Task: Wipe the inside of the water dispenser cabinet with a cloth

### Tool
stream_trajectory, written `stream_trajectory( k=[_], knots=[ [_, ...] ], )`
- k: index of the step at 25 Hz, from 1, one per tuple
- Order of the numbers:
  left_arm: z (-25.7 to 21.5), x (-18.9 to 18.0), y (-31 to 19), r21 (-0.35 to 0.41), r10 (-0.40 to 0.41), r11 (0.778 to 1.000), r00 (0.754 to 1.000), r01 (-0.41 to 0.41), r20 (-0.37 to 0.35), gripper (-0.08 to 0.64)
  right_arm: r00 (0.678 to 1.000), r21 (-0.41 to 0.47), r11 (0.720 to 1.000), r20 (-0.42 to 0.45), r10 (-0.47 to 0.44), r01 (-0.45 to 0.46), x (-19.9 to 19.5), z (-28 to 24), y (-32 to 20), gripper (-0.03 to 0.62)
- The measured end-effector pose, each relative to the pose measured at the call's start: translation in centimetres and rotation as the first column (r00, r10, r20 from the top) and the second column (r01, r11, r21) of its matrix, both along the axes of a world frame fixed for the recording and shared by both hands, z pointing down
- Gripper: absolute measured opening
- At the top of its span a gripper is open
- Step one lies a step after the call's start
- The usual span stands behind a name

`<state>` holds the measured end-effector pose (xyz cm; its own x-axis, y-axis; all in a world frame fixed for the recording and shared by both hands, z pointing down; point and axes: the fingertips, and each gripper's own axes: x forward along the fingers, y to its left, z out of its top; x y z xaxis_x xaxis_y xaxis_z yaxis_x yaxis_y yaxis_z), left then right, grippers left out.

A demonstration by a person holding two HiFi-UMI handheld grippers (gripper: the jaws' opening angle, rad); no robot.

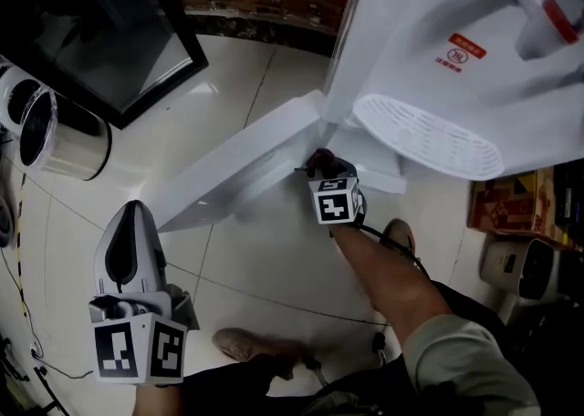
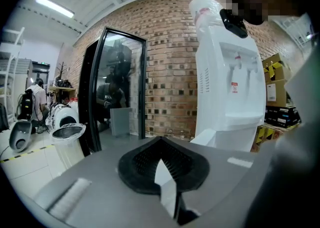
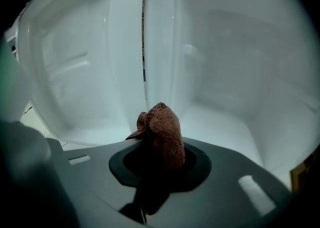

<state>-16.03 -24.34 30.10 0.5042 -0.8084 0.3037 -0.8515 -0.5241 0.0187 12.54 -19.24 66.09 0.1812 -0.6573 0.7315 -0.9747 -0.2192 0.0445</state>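
My right gripper (image 1: 316, 166) sits at the centre of the head view. My forearm (image 1: 388, 277) stretches out and angles down into the open cabinet (image 3: 235, 87) at the foot of the water dispenser (image 1: 438, 49). The fingers are narrow, pinched on the reddish-brown cloth (image 3: 162, 134), which bunches up over the white cabinet floor; I can't tell whether it touches. The door (image 1: 242, 168) stands open toward the left. My left gripper (image 1: 134, 223) hangs at lower left, pointing nearly level, fingers closed together on nothing.
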Motion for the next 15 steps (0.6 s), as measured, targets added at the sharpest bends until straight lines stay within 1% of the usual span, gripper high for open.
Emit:
stream_trajectory(
  k=[5,8,10,11,13,15],
  knots=[
    [0.0,1.7,1.0,-0.017,0.088,0.996,0.994,-0.090,-0.071,0.000,1.000,-0.045,0.999,0.025,0.009,-0.008,0.0,2.7,0.0,0.084],
    [0.1,1.9,1.3,-0.022,0.095,0.995,0.993,-0.097,-0.076,0.000,0.999,-0.065,0.998,0.042,0.009,-0.006,-0.1,3.9,0.0,0.084],
    [0.0,2.0,1.2,-0.020,0.091,0.995,0.993,-0.093,-0.076,0.000,0.999,-0.078,0.997,0.054,-0.002,0.007,-0.2,3.8,0.0,0.086],
    [-0.2,2.0,1.1,-0.015,0.083,0.996,0.994,-0.084,-0.065,0.000,0.998,-0.075,0.997,0.060,-0.011,0.016,-0.3,3.2,0.2,0.086],
    [-1.0,2.1,0.9,0.005,0.074,0.997,0.997,-0.074,-0.035,0.000,0.998,-0.035,0.999,0.062,-0.032,0.034,-0.8,1.0,0.9,0.087],
    [-1.8,3.0,1.0,0.029,0.105,0.994,0.994,-0.104,-0.030,0.000,0.998,0.043,0.999,0.043,-0.035,0.033,-1.1,-2.5,2.1,0.087]
  ],
)
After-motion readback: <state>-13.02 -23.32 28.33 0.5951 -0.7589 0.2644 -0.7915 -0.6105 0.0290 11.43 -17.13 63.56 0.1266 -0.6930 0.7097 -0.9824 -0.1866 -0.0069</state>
